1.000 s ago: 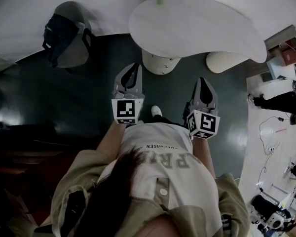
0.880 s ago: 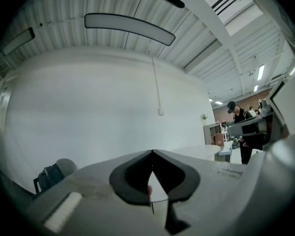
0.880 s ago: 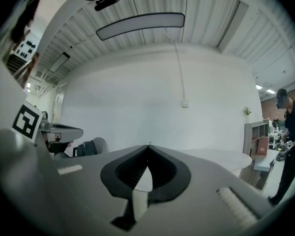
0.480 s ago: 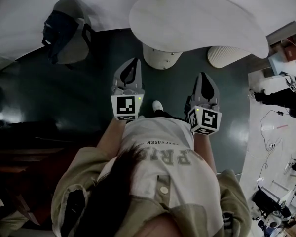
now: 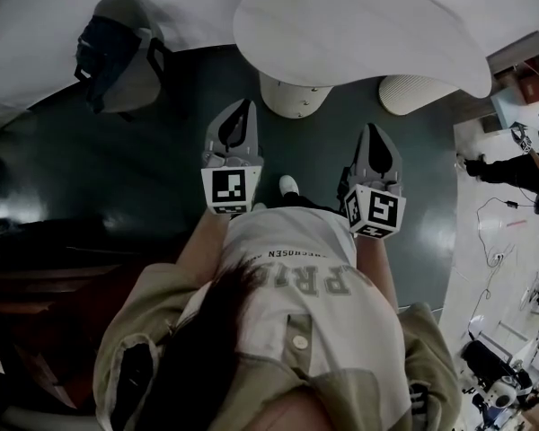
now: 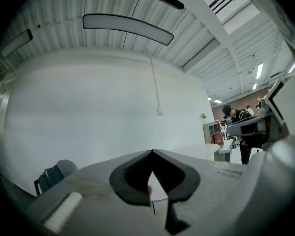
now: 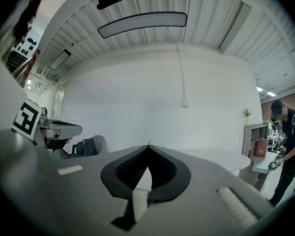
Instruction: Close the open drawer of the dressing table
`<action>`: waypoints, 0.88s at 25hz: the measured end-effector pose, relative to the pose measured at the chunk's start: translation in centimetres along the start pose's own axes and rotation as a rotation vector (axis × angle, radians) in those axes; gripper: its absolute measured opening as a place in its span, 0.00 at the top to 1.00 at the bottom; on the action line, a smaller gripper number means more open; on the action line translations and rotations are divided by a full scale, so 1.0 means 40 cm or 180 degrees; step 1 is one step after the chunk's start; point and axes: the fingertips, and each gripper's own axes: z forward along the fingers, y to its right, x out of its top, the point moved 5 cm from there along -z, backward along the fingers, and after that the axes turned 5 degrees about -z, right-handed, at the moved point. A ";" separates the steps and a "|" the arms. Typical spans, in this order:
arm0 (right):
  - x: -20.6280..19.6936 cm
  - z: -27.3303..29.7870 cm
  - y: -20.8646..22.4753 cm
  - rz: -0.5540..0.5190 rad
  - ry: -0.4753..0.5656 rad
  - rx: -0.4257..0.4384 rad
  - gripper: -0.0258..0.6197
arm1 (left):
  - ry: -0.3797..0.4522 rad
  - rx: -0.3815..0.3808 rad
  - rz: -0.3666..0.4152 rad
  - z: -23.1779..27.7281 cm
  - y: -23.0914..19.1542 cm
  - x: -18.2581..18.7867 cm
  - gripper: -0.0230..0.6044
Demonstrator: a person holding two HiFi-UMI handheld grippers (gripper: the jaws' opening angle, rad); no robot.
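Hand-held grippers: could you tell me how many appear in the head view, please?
2. The left hand-held gripper is at centre-left, the right hand-held gripper at centre-right, both shut and empty, pointing toward the white table. None seems hidden.

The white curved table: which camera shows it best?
The head view: it looks down on the white table, showing nearly its whole curved top and round base. Both gripper views catch only an edge-on sliver of the top.

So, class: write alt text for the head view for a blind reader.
Seen from above, a person holds the left gripper and right gripper, both shut and empty, toward a white curved table; a chair carrying a dark bag stands left.
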 end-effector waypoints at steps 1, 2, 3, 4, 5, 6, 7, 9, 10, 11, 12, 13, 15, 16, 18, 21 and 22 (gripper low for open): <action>-0.002 -0.001 0.001 0.0000 -0.0007 0.0000 0.96 | -0.0003 -0.0009 0.0001 0.000 0.002 -0.001 0.95; -0.004 -0.002 0.003 0.0009 -0.0009 -0.0002 0.96 | -0.0007 -0.0016 0.0003 0.001 0.003 -0.003 0.95; -0.005 -0.003 0.005 0.0023 -0.0009 -0.0003 0.96 | -0.0010 -0.0020 0.0007 0.001 0.005 -0.003 0.95; -0.005 -0.004 0.008 0.0036 -0.0008 -0.0004 0.96 | -0.0012 -0.0022 0.0013 0.001 0.006 -0.003 0.95; -0.005 -0.004 0.009 0.0046 -0.0008 -0.0005 0.96 | -0.0013 -0.0024 0.0015 0.002 0.007 -0.003 0.95; -0.006 -0.004 0.011 0.0053 -0.0007 -0.0006 0.96 | -0.0015 -0.0027 0.0015 0.002 0.008 -0.003 0.95; -0.006 -0.004 0.012 0.0059 -0.0005 -0.0008 0.96 | -0.0018 -0.0031 0.0013 0.003 0.009 -0.004 0.95; -0.007 -0.004 0.013 0.0067 -0.0003 -0.0011 0.96 | -0.0030 -0.0036 0.0012 0.002 0.009 -0.007 0.95; -0.007 -0.005 0.013 0.0066 -0.0001 -0.0013 0.96 | -0.0036 -0.0037 0.0014 0.001 0.009 -0.009 0.95; -0.008 -0.005 0.013 0.0065 0.0000 -0.0016 0.96 | -0.0042 -0.0036 0.0015 0.001 0.009 -0.011 0.95; -0.009 -0.005 0.013 0.0064 0.0000 -0.0019 0.96 | -0.0048 -0.0033 0.0017 0.000 0.008 -0.014 0.95; -0.010 -0.005 0.013 0.0066 -0.0001 -0.0023 0.96 | -0.0054 -0.0030 0.0019 0.000 0.008 -0.016 0.95; -0.011 -0.005 0.015 0.0070 -0.0003 -0.0025 0.96 | -0.0064 -0.0023 0.0021 0.001 0.007 -0.017 0.95; -0.010 -0.005 0.015 0.0069 -0.0004 -0.0025 0.96 | -0.0067 -0.0019 0.0019 0.002 0.007 -0.017 0.95; -0.007 -0.007 0.017 0.0065 -0.0006 -0.0024 0.96 | -0.0069 -0.0013 0.0012 0.002 0.007 -0.014 0.95; -0.005 -0.007 0.019 0.0056 0.0000 -0.0025 0.96 | -0.0067 -0.0009 0.0001 0.003 0.008 -0.014 0.95; -0.004 -0.007 0.019 0.0052 0.0004 -0.0024 0.96 | -0.0066 -0.0007 -0.0001 0.003 0.008 -0.015 0.95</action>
